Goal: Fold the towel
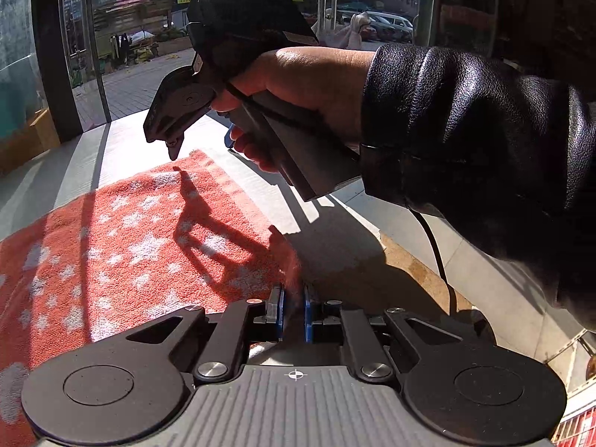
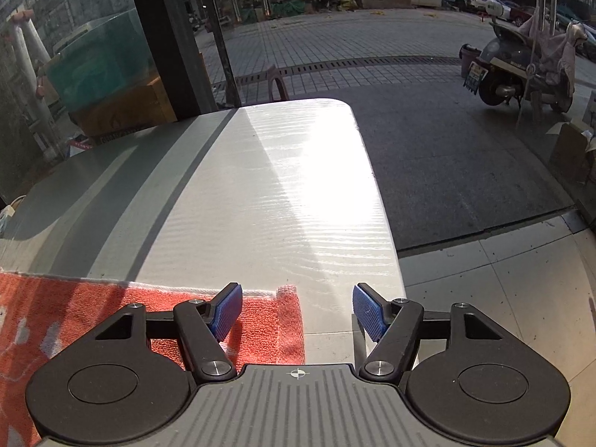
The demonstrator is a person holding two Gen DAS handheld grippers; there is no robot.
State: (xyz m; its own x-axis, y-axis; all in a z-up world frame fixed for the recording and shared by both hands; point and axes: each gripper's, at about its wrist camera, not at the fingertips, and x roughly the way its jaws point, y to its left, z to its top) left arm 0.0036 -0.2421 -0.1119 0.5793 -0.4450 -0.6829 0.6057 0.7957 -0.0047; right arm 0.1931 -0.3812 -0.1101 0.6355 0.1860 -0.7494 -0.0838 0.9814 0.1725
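White table (image 2: pixel 268 201) bare ahead; only left view shows towel (image 1: pixel 130 246) pinched

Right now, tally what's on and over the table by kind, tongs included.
Orange terry towel with white stars: 1
White plastic folding table: 1
Tongs: 2, left tongs shut on the towel corner, right tongs open
Total: 4

Towel (image 1: pixel 130 246) — nubby terry cloth; table (image 2: pixel 283 193) glossy, faintly ribbed plastic; sleeve (image 1: pixel 465 130) shone like grained leather.
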